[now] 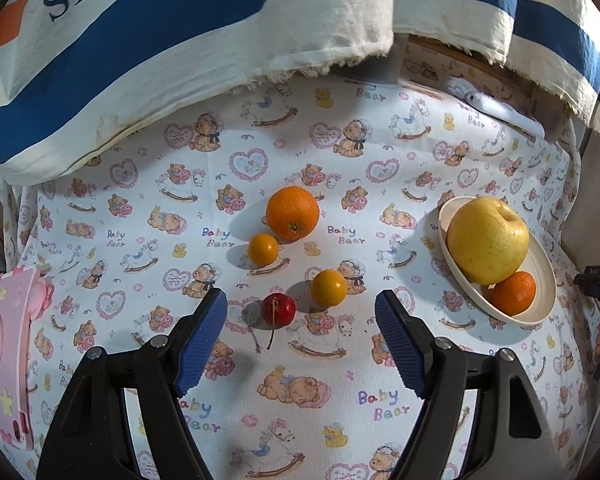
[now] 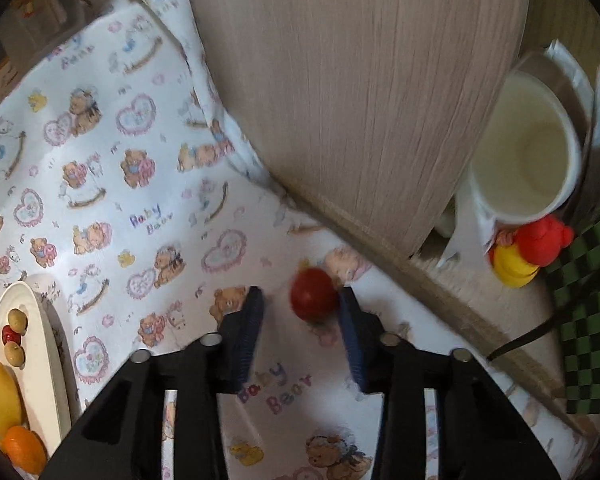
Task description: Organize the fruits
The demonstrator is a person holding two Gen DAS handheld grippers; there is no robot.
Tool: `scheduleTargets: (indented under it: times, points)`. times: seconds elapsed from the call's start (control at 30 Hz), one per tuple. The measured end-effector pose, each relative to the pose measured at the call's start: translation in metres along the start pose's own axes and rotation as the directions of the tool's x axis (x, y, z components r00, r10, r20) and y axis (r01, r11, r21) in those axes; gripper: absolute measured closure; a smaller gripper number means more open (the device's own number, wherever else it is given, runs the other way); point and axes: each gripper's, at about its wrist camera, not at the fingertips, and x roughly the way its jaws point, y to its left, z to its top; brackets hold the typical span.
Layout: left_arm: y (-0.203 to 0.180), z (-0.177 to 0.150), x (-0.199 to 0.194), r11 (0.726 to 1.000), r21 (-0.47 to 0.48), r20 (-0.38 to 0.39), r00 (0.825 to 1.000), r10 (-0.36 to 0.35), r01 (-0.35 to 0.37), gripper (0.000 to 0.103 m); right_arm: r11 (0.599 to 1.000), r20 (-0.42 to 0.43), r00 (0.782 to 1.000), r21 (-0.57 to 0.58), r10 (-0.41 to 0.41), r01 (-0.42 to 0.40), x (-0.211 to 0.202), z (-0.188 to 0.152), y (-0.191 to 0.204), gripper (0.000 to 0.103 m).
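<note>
While my right gripper (image 2: 300,312) has a small round red fruit (image 2: 314,295) between its blue ribbed pads, I would not call this a grip: the right-hand pad (image 2: 350,336) sits against or just beside the fruit's flank, but the left-hand pad (image 2: 248,332) stands clear of it, with printed cloth showing in the gap. The jaws are at a middling width, and the picture is smeared, so the exact contact is hard to read. The fruit lies on the white baby-bear patterned tablecloth (image 2: 100,208) close to the pale wood-grain panel (image 2: 360,100) at the table's edge, and that is my main worry: a one-sided nudge could roll the fruit toward that edge or squirt it out ahead of the fingertips. A hard squeeze might also bruise something this soft. The cream oval plate (image 2: 40,360) it probably belongs on lies well apart, at the lower left of the right wrist view, so a shallow hold could fail on the way across. My left gripper (image 1: 300,312) hangs wide and holds nothing above the cloth, where a red cherry with a stem (image 1: 278,309), a small yellow-orange round fruit (image 1: 329,287), another small one (image 1: 263,249) and a large orange (image 1: 292,212) wait loose. Any of them could roll if the cloth is dragged.
</note>
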Motion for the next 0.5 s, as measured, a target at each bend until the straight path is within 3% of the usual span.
scheduleTargets:
  times: [0.13, 0.37, 0.5]
  points:
    - [0.003, 0.001, 0.0, 1.0, -0.007, 0.001, 1.0, 0.005, -0.005, 0.028, 1.0, -0.01, 1.0, -0.007, 0.015, -0.015, 0.003, -0.003, -0.002, 0.079]
    - [0.004, 0.001, 0.002, 1.0, -0.003, -0.004, 1.0, 0.014, -0.014, 0.029, 0.997, -0.012, 0.997, -0.017, 0.081, -0.081, -0.007, -0.008, 0.006, 0.08]
    - [0.004, 0.002, 0.002, 1.0, 0.002, -0.001, 1.0, 0.02, -0.02, 0.029, 0.979, 0.017, 0.985, -0.113, 0.173, -0.17, -0.027, -0.01, 0.021, 0.08]
